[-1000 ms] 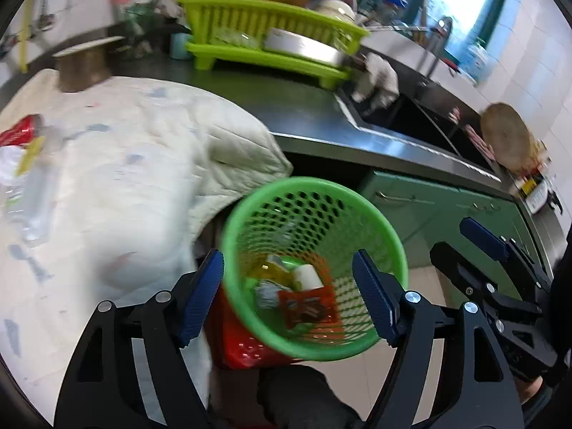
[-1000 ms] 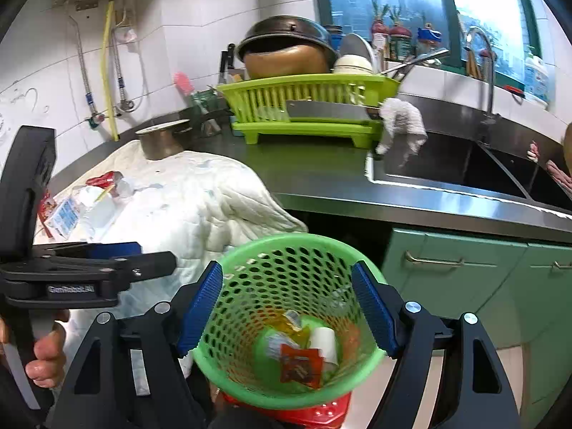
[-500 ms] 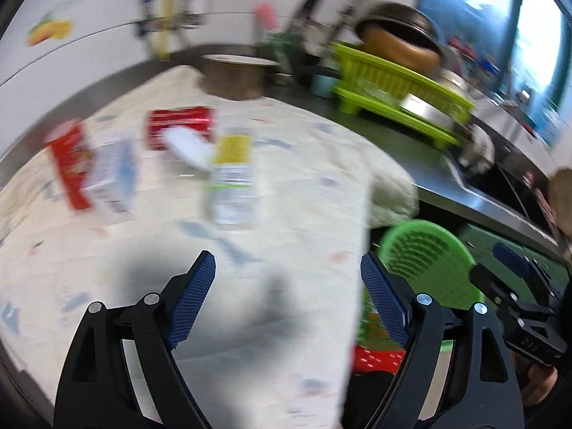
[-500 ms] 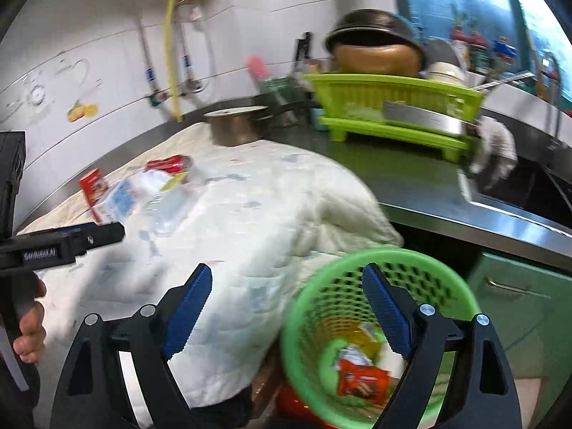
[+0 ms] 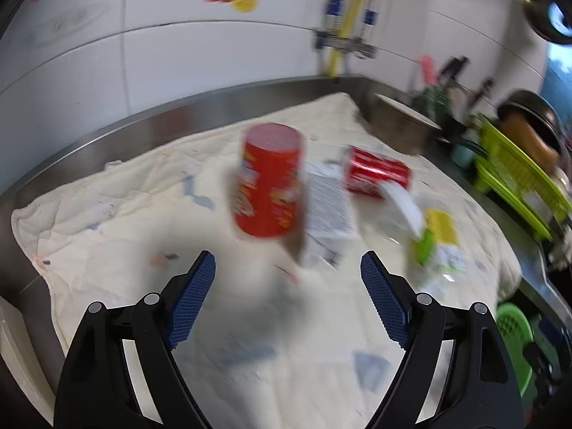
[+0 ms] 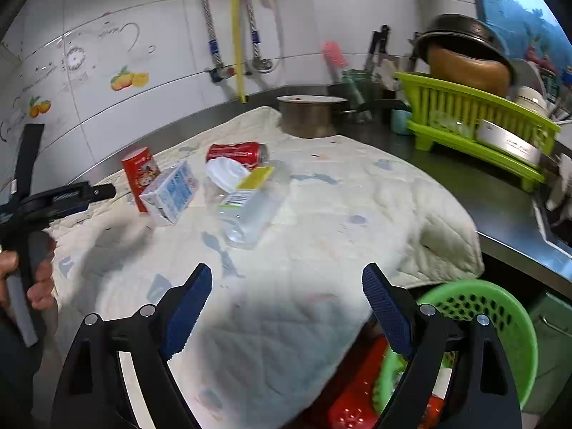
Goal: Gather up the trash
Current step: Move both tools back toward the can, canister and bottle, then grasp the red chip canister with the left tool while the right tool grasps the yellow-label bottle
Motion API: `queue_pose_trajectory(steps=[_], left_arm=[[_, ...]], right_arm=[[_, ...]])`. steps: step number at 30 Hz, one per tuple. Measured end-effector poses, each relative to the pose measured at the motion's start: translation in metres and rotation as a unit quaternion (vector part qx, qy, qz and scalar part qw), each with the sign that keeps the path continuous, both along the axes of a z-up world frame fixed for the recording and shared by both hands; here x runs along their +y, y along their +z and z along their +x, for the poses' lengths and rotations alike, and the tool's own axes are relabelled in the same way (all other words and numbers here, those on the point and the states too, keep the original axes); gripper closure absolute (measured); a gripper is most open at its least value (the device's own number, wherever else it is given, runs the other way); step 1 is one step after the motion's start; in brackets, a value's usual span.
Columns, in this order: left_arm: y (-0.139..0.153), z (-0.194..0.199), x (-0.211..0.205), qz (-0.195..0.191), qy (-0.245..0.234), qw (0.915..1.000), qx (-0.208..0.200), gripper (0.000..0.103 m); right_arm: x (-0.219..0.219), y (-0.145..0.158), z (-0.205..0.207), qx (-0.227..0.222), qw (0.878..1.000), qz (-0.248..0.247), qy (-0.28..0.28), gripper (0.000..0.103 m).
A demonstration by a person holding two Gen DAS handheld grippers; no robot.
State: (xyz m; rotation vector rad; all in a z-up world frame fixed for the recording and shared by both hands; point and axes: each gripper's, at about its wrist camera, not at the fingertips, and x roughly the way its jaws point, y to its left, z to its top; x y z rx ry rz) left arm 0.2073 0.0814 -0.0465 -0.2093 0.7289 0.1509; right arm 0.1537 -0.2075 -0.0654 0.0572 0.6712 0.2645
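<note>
Left hand-held gripper (image 5: 287, 275): jaws wide, nothing between them. Red cup (image 5: 269, 180) stands upright on the quilted cloth (image 5: 125, 214) ahead of it, slightly left of centre; white carton (image 5: 327, 211) just right of the cup, red can (image 5: 375, 175) beyond.

Right hand-held gripper (image 6: 286, 289): jaws wide, empty. Clear plastic bottle (image 6: 250, 207) lies ahead of it on the counter (image 6: 464, 178). Green basket (image 6: 500, 321) sits low, right of its right finger.

Bare quilt (image 6: 321, 250) in front, w/ trash cluster (red cup (image 5: 268, 178), carton (image 6: 169, 193), bottle (image 6: 246, 211)) beyond.
</note>
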Motion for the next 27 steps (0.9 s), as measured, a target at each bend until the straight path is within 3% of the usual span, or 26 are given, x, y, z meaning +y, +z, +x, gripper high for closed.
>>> queue_pose_trajectory(steps=[10,27], left_arm=[[-0.010,0.060,0.027,0.013,0.009,0.9999,-0.003,0.020],[-0.024,0.106,0.028,0.011,-0.026,0.9996,0.002,0.016]], right_arm=[[0.038,-0.003,0.042,0.010,1.000,0.008,0.016,0.020],[0.076,-0.018,0.121,0.051,0.998,0.012,-0.026,0.021]])
